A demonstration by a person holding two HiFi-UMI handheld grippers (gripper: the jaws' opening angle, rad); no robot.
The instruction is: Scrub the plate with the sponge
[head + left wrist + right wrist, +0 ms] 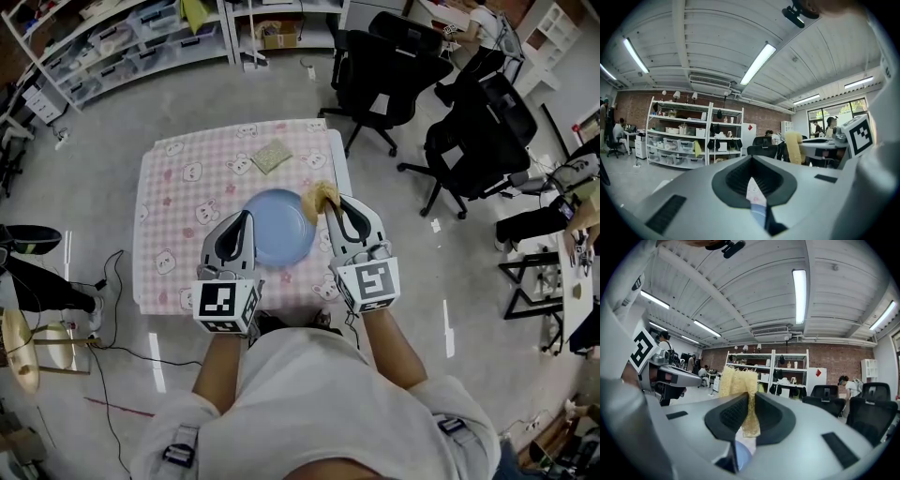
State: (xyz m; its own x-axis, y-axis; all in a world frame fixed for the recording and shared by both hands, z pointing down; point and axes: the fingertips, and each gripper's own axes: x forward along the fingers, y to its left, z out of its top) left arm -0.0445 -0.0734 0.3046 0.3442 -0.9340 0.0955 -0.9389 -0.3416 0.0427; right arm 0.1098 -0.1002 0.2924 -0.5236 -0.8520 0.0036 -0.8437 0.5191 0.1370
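Observation:
A round blue plate (279, 228) lies on the pink bear-print tablecloth (178, 187), near the table's front edge. My right gripper (330, 202) is at the plate's far right rim, shut on a yellow sponge (323, 195). In the right gripper view the sponge (737, 381) sticks up out of the gripper (749, 403), pinched between the dark pads. My left gripper (247, 217) rests at the plate's left rim, its jaws shut with nothing seen between them (753, 160). Through the slit below the pads a strip of cloth and blue plate (758, 214) shows.
A pale green square pad (271, 156) lies on the table's far side. Black office chairs (386, 67) stand to the right of the table. Storage shelves (122, 47) line the back, and cables (111, 272) run over the floor at left.

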